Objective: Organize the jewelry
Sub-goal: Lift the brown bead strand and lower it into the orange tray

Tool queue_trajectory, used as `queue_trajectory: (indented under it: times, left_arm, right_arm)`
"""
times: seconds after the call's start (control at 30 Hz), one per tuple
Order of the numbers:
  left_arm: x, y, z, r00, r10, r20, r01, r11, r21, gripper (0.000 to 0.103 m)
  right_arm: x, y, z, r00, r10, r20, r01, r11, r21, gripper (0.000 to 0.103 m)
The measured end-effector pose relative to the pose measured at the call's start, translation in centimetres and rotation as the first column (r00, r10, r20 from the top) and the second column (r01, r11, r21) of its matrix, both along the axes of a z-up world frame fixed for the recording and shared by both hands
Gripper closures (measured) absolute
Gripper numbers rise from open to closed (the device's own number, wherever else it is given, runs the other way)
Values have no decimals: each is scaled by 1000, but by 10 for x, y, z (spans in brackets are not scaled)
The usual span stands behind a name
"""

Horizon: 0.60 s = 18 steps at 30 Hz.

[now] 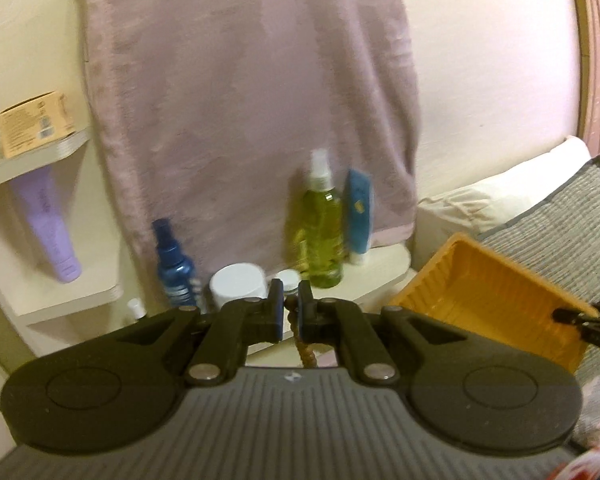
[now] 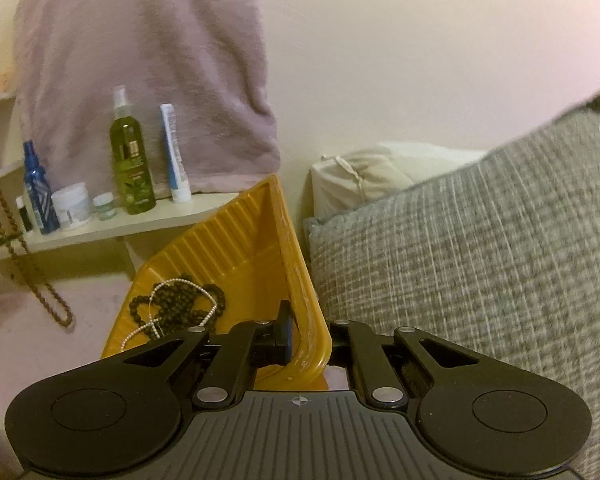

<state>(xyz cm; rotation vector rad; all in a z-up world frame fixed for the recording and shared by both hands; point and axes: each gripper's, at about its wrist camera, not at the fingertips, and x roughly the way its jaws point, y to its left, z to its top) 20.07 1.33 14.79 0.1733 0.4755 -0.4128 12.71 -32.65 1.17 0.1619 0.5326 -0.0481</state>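
Note:
My left gripper is shut on a brown bead necklace, which hangs down below the pads. In the right wrist view that necklace dangles in a long loop at the far left, above a pinkish surface. My right gripper is shut on the near right wall of a yellow ribbed tray; one finger is inside the tray, the other is hidden behind the wall. A black bead necklace and a white pearl strand lie in the tray. The left wrist view shows the tray tilted at the right.
A pale shelf behind holds a green spray bottle, a blue bottle, a white jar and a blue-white tube. A mauve towel hangs above. A grey cushion presses against the tray's right side.

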Motion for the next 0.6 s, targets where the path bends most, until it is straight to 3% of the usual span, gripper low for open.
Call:
queue_trajectory:
  times: [0.6]
  left_arm:
    - [-3,-103,36,972,-234,18,234,971,-42,98]
  right_arm:
    - [-7,-39,-41,996,-46,-71,58,982,182,96]
